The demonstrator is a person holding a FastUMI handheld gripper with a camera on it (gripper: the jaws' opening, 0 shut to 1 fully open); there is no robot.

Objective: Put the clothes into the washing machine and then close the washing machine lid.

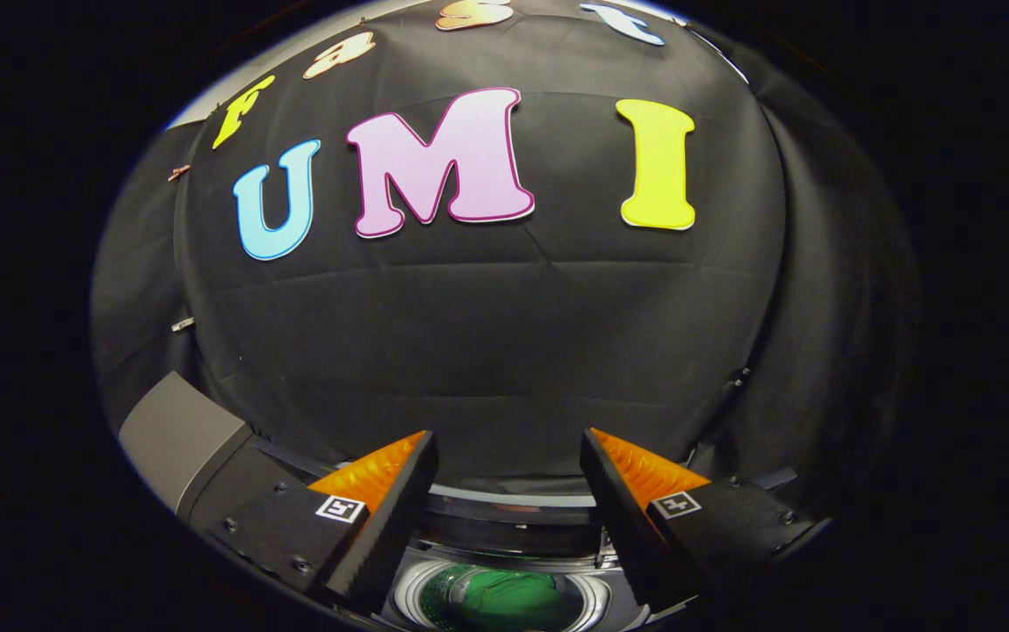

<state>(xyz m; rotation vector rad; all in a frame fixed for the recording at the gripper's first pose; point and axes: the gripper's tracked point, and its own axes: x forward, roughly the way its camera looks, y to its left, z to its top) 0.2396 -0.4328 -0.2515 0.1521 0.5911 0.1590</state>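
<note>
The gripper (508, 474) is seen nearest, its two fingers (385, 527) spread wide apart with nothing pinched between them. Below and between the fingers, the washing machine (504, 544) is caught from above, its round drum opening ringed by a pale rim. Inside that drum, a green garment (504, 601) is spotted, bunched up and lying low. The lid is not made out clearly, so its position cannot be told. Just beside the left finger, a grey boxy body (175, 434) is seen. Beyond it all, the black cloth wall (504, 351) is stretched.
</note>
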